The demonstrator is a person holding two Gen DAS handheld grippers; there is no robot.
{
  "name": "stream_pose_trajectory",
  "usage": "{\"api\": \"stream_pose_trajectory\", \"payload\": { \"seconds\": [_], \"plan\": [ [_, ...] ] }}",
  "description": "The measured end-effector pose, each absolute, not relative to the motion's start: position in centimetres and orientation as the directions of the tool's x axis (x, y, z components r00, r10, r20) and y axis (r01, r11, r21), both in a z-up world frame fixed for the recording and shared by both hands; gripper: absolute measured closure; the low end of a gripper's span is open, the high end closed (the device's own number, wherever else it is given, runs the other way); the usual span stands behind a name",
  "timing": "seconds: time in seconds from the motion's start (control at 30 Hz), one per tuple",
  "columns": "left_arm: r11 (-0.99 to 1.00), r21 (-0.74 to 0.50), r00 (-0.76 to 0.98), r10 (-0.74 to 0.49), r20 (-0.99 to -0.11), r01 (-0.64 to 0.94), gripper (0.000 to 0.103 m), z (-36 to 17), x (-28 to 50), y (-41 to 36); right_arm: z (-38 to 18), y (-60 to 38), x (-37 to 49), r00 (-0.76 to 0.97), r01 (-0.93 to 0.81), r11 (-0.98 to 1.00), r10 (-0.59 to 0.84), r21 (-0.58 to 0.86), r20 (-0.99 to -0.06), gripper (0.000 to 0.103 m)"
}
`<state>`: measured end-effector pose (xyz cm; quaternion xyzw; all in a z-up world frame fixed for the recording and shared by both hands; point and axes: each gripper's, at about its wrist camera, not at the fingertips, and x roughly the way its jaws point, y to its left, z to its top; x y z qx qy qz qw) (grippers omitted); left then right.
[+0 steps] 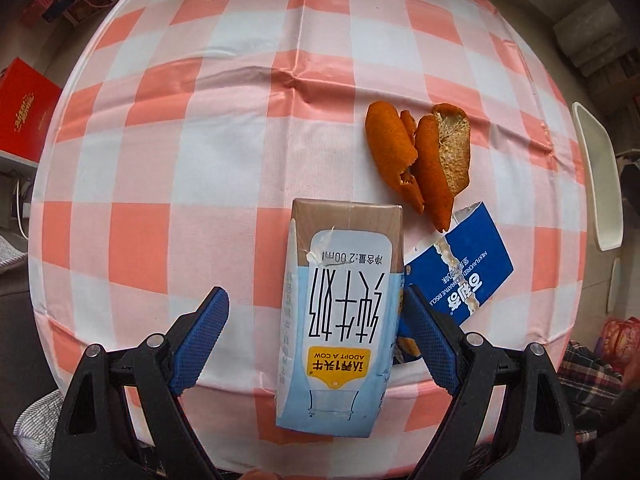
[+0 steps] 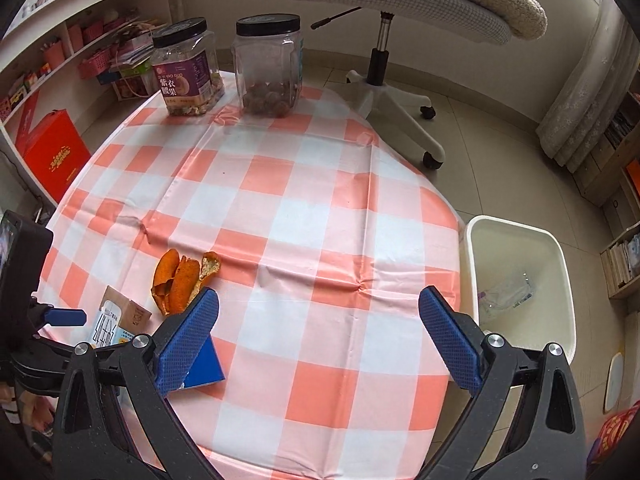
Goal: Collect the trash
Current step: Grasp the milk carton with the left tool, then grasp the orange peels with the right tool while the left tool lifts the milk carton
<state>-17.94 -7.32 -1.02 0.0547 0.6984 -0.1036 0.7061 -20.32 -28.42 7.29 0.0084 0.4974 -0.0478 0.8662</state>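
One milk carton [image 1: 340, 312]. One blue wrapper [image 1: 460, 264]. One heap of orange peel [image 1: 418, 156], piece count unclear. Two jars [image 2: 186, 66] [image 2: 269, 65]. One white bin [image 2: 520, 284]. One chair [image 2: 392, 20]. One red box [image 2: 56, 160].

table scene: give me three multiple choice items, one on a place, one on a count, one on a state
1. Where is the white bin?
A. on the checked tablecloth
B. on the floor beside the table
C. under the chair

2. How many black-lidded jars stand at the far edge?
A. one
B. two
C. four

3. How is the left claw around the milk carton?
A. open, straddling it
C. shut beside it
B. holding it aloft

Answers: B, the bin sits below the table edge; B, a labelled jar and a clear jar; A, a gap shows beside one pad.
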Motion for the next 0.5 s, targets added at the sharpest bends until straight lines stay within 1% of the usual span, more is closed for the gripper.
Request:
{"api": "stream_pose_trajectory", "payload": {
  "seconds": [0.03,0.07,0.1,0.13,0.2,0.27,0.37,0.5],
  "plan": [
    [0.971,-0.082,-0.008,-0.082,-0.997,0.223,0.019,-1.2,-18.1,-7.1,6.9,-28.3,-20.1,0.489,0.092,0.996,-0.064,-0.022,-0.870,0.007],
    [0.968,-0.093,-0.012,-0.093,-0.996,0.232,0.029,-1.2,-18.2,-7.1,6.5,-28.1,-19.8,0.476,0.094,0.996,-0.054,-0.010,-0.878,0.007],
    [0.964,-0.107,-0.014,-0.107,-0.994,0.244,0.035,-1.1,-18.4,-7.1,6.2,-28.0,-19.5,0.466,0.096,0.995,-0.040,0.005,-0.884,0.007],
    [0.959,-0.128,-0.014,-0.128,-0.992,0.252,0.045,-0.9,-18.7,-7.1,5.8,-27.9,-19.2,0.456,0.098,0.995,-0.025,0.022,-0.890,0.007],
    [0.954,-0.133,0.007,-0.140,-0.990,0.268,0.045,-0.1,-19.0,-7.0,5.2,-27.5,-18.7,0.438,0.100,0.994,0.005,0.054,-0.899,0.007],
    [0.954,-0.111,0.053,-0.131,-0.990,0.277,0.045,1.0,-19.3,-6.7,4.6,-27.0,-18.1,0.422,0.095,0.992,0.035,0.083,-0.906,0.007],
    [0.960,-0.099,0.112,-0.132,-0.985,0.260,0.045,2.6,-19.3,-5.7,3.6,-25.6,-17.3,0.399,0.078,0.991,0.065,0.105,-0.915,0.009],
    [0.973,-0.057,0.176,-0.098,-0.980,0.222,0.045,3.9,-18.7,-4.3,2.2,-23.5,-16.6,0.370,0.040,0.991,0.102,0.125,-0.924,0.022]
  ]
}}
